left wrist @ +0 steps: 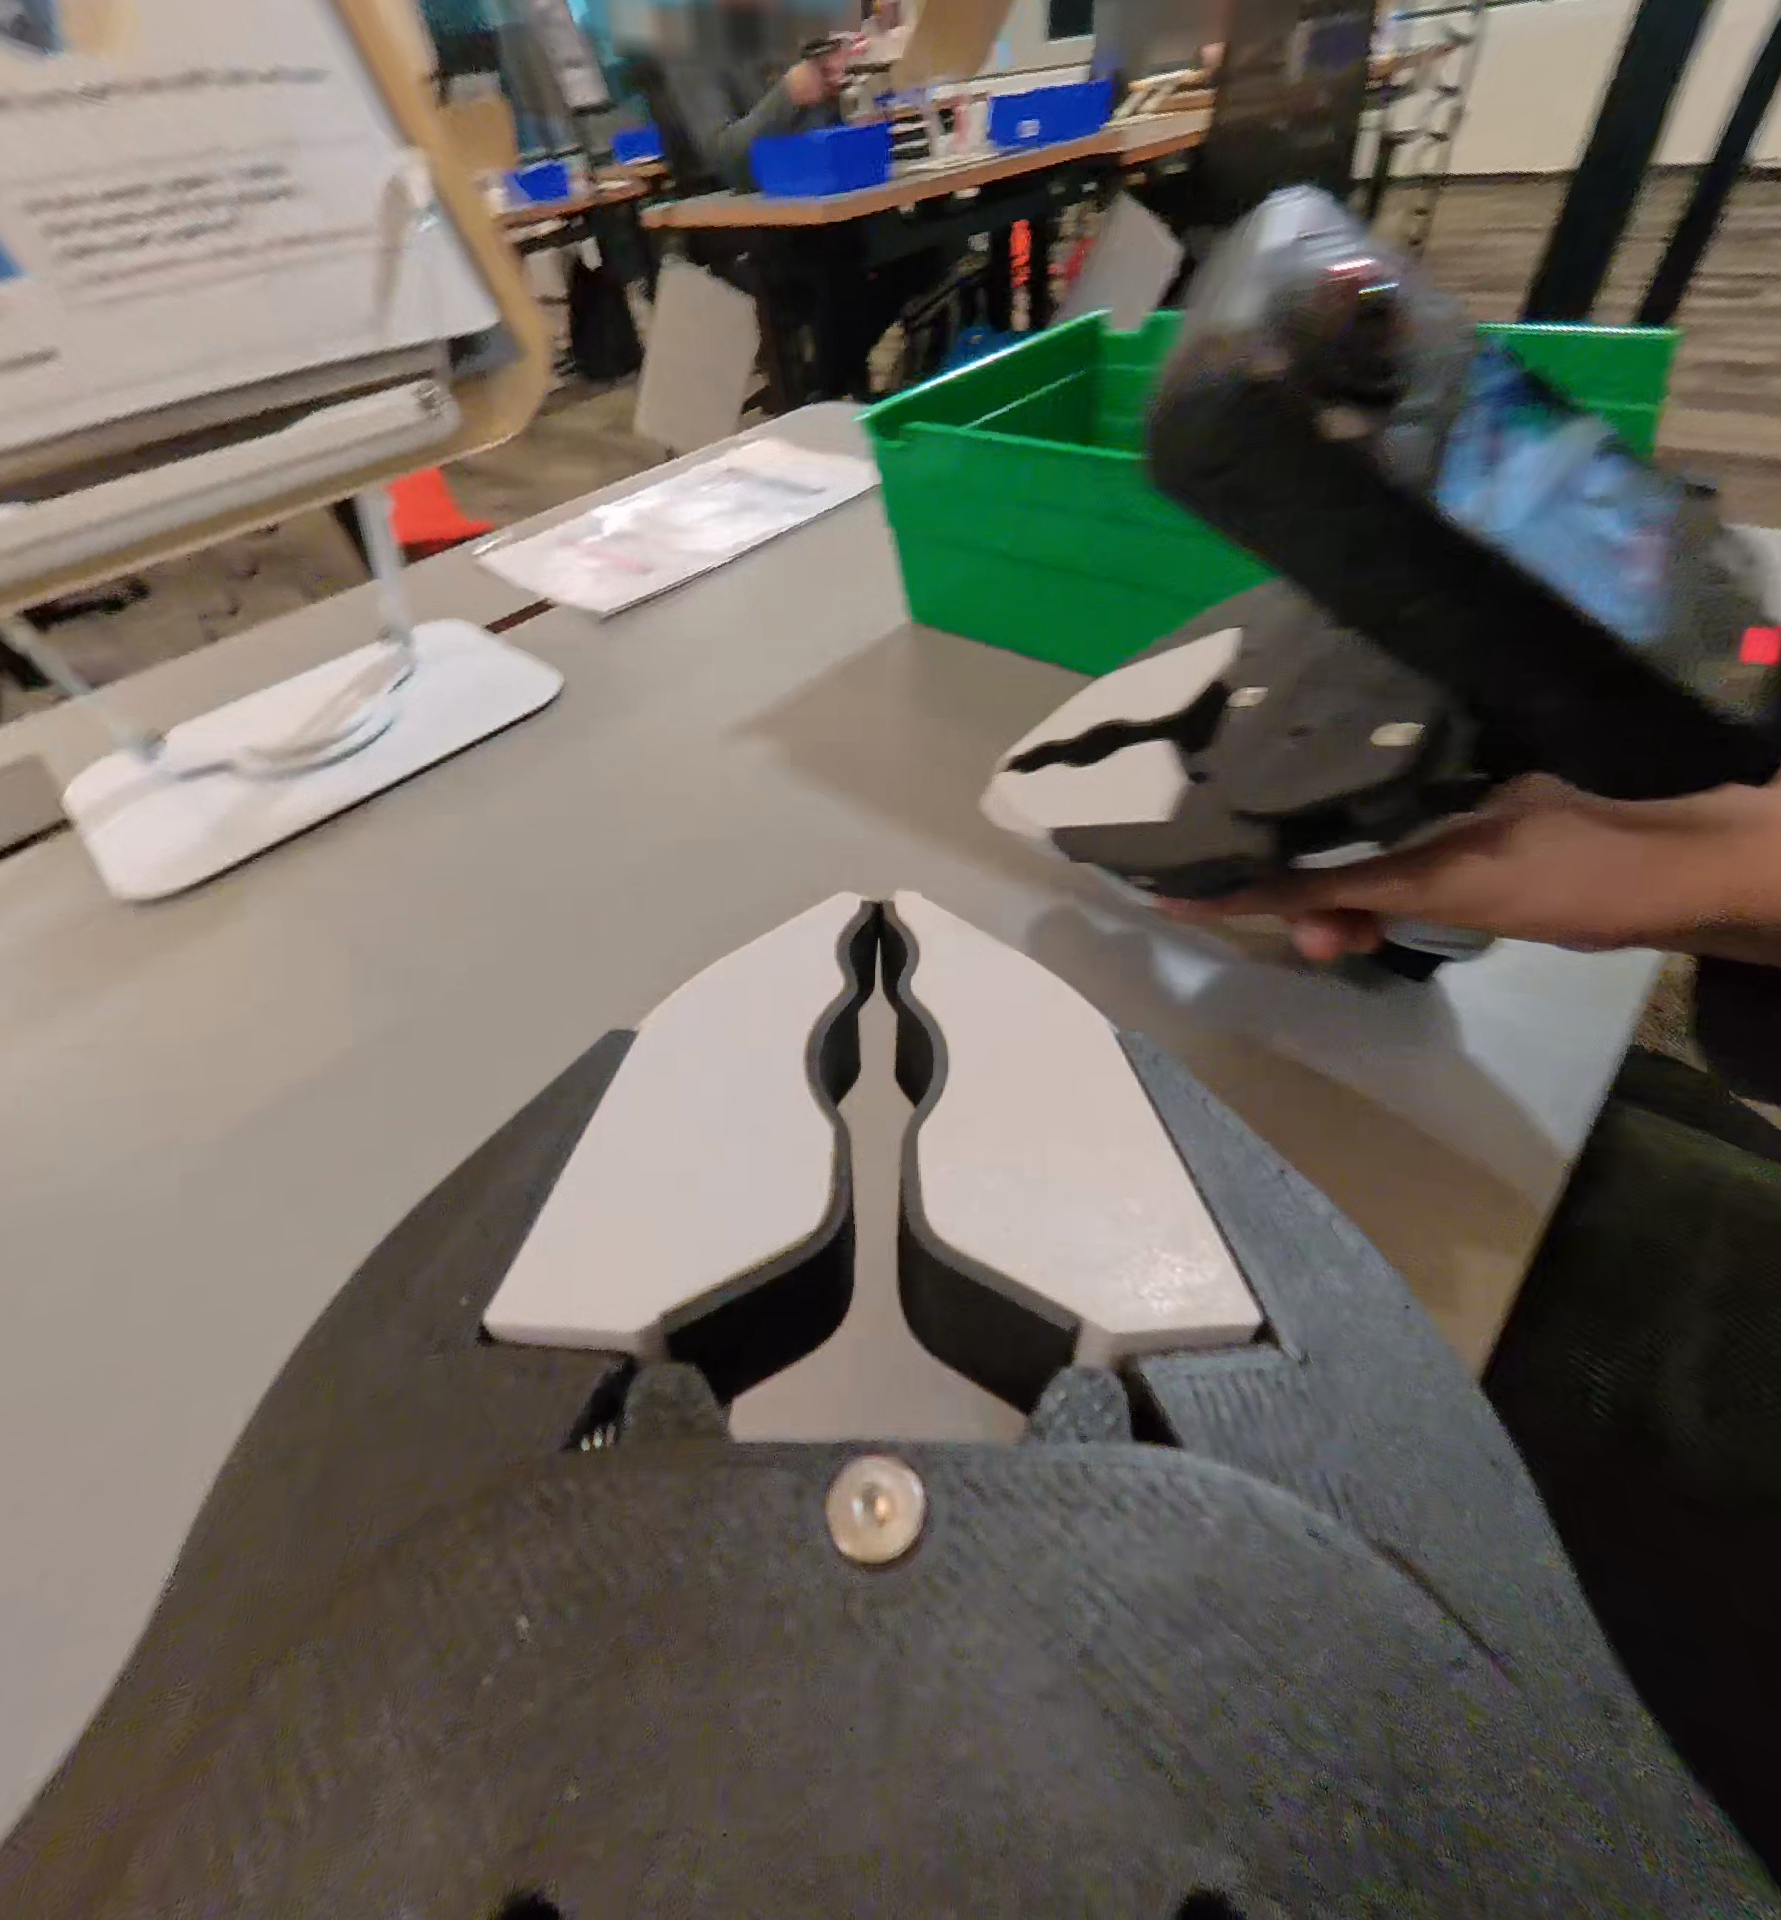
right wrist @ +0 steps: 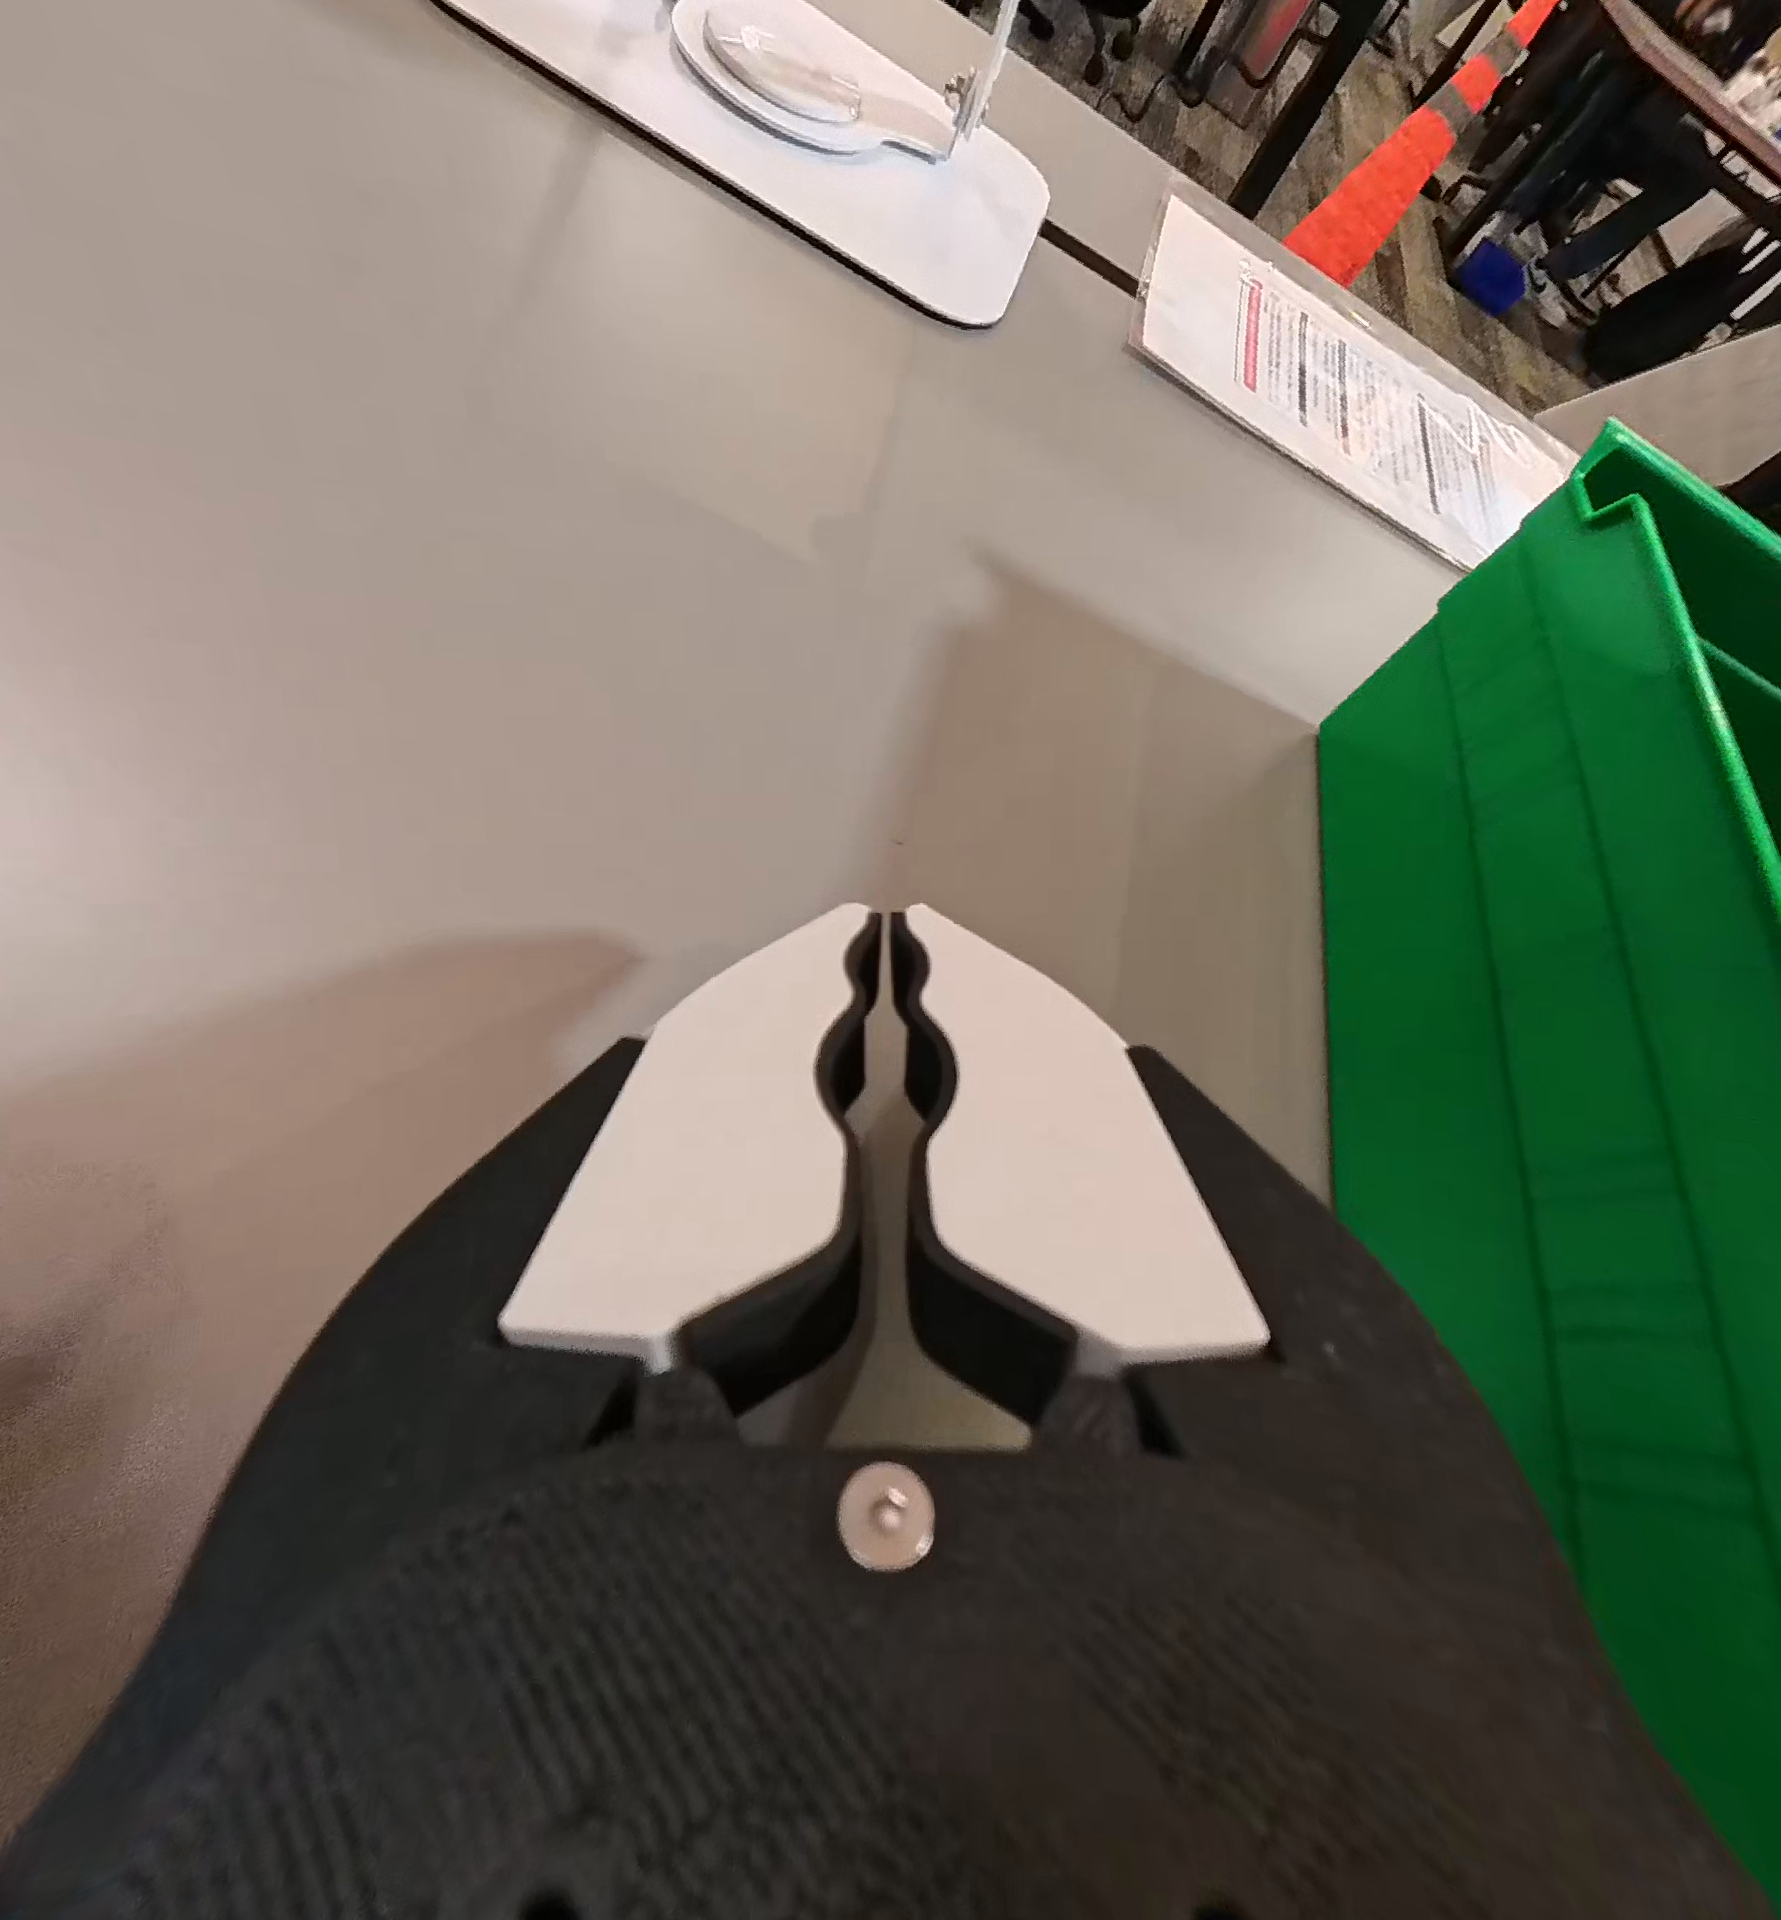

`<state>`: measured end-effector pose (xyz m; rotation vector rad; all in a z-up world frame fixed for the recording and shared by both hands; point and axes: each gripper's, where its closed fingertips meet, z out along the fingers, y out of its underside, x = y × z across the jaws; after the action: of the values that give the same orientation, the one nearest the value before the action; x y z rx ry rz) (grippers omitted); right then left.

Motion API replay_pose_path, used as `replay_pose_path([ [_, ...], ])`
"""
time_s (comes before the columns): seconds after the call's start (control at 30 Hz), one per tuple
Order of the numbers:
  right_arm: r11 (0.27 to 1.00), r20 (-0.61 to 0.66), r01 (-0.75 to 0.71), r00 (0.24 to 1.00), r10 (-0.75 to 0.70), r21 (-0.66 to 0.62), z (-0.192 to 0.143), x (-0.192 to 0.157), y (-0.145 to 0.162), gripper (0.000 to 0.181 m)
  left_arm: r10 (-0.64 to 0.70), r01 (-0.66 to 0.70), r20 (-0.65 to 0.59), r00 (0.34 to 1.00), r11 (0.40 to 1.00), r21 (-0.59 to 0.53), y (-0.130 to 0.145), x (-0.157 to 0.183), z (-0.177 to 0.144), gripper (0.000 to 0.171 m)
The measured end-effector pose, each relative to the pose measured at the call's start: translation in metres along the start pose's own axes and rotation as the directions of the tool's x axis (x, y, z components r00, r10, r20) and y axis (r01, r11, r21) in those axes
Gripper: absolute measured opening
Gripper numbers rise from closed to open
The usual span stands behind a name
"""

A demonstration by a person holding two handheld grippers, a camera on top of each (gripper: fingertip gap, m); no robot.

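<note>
My left gripper (left wrist: 883,914) is shut and empty, held over the grey table (left wrist: 450,987). My right gripper (right wrist: 891,916) is shut and empty too, just left of a green plastic bin (right wrist: 1551,1039). In the left wrist view the right gripper (left wrist: 1011,769) shows at the right, held in a person's hand (left wrist: 1488,883), in front of the green bin (left wrist: 1031,520). Its jaws are closed and nothing is between them.
A document stand with a white base (left wrist: 314,748) holds printed sheets (left wrist: 159,208) at the left; the base also shows in the right wrist view (right wrist: 865,187). A sleeved paper (right wrist: 1343,395) lies by the far edge. An orange cone (right wrist: 1385,187) and other tables stand beyond. My hands' fingertips stand some 15 cm from each other.
</note>
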<state>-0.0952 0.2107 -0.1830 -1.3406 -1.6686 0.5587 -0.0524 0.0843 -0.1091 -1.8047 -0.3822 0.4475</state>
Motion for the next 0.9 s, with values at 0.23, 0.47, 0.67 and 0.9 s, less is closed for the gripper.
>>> replay_pose_path([
  [0.23, 0.994, 0.208, -0.079, 0.976, 0.062, 0.072, -0.012, -0.025, -0.015, 0.036, -0.05, 0.072, 0.183, 0.982, 0.991, -0.115, 0.033, -0.07, -0.005, 0.04],
  [0.47, 0.982, 0.283, -0.142, 0.954, 0.102, 0.123, -0.025, -0.032, -0.03, 0.081, -0.095, 0.173, 0.322, 0.942, 0.959, -0.224, 0.067, -0.116, -0.011, 0.085],
  [0.67, 0.986, 0.283, -0.102, 0.957, 0.061, 0.132, -0.024, -0.037, -0.028, 0.078, -0.117, 0.192, 0.332, 0.936, 0.96, -0.202, 0.067, -0.126, -0.014, 0.071],
  [0.9, 0.981, 0.29, -0.116, 0.955, 0.067, 0.153, -0.026, -0.037, -0.031, 0.064, -0.135, 0.201, 0.329, 0.935, 0.963, -0.178, 0.065, -0.132, -0.019, 0.048],
])
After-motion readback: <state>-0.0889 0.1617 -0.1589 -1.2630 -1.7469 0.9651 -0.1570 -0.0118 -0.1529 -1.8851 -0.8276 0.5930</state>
